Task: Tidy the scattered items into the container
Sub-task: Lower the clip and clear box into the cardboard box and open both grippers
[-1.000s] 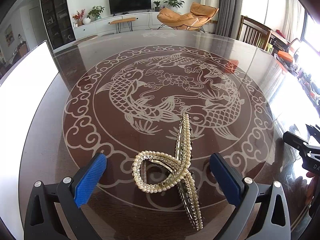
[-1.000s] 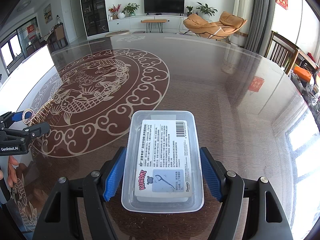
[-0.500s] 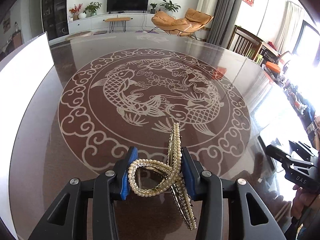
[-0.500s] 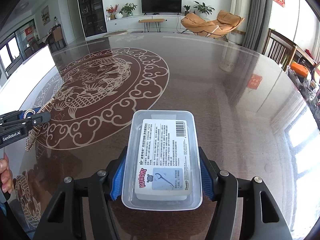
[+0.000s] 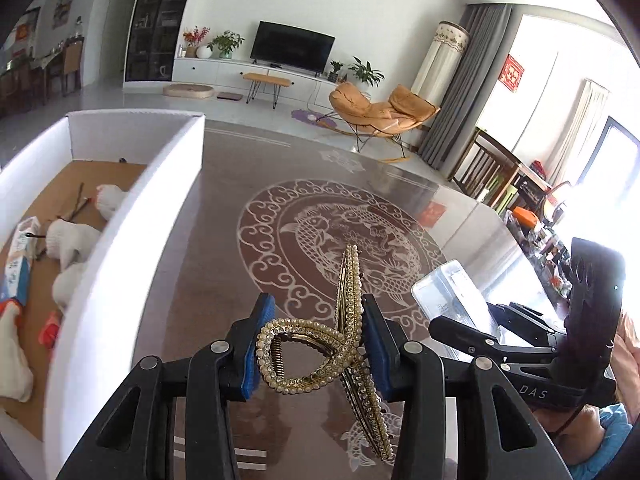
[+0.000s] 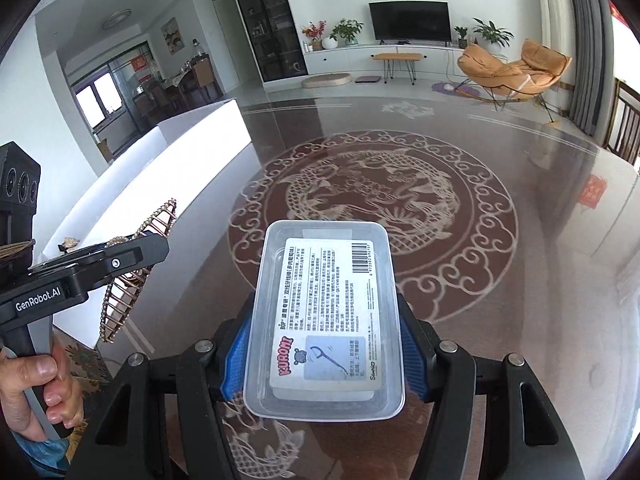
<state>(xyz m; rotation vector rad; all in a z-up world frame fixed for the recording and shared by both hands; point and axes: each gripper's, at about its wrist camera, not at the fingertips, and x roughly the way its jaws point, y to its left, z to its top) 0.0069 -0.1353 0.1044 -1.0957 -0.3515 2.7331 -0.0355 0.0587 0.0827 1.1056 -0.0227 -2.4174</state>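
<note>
Between the blue pads of the left gripper (image 5: 316, 344), in the left wrist view, sits the pearl hair claw (image 5: 320, 354), pinched across its looped handles and lifted clear of the surface (image 5: 224, 240). The jaws stand narrow, clamped on it; its toothed halves run forward and back past the pads. The claw looks light and stiff but knobbly, with a spring hinge, so squeezing the handles could open it; I judge the hold across the loops sound yet apt to twist. The white container (image 5: 120, 240) lies to the left of the claw, its cardboard floor already holding white gloves (image 5: 76, 236) and small packets. To the right of the claw the right gripper (image 5: 476, 320) carries a clear box.

In the right wrist view the right gripper (image 6: 324, 356) holds the clear plastic box (image 6: 328, 320) by its long sides, at a middling width, above the surface. The box is smooth, probably light and slightly flexible, so it may slip or bow under pressure; its near end is gripped, the far end overhangs. To the left of the box the left gripper (image 6: 132, 256) shows with the claw, a hand (image 6: 44, 392) on its handle, and the container's white wall behind.

The surface is dark, glossy glass with a pale fish medallion (image 6: 372, 200). Beyond lie a television (image 6: 410, 20), an orange lounge chair (image 6: 516, 68), plants and bright windows.
</note>
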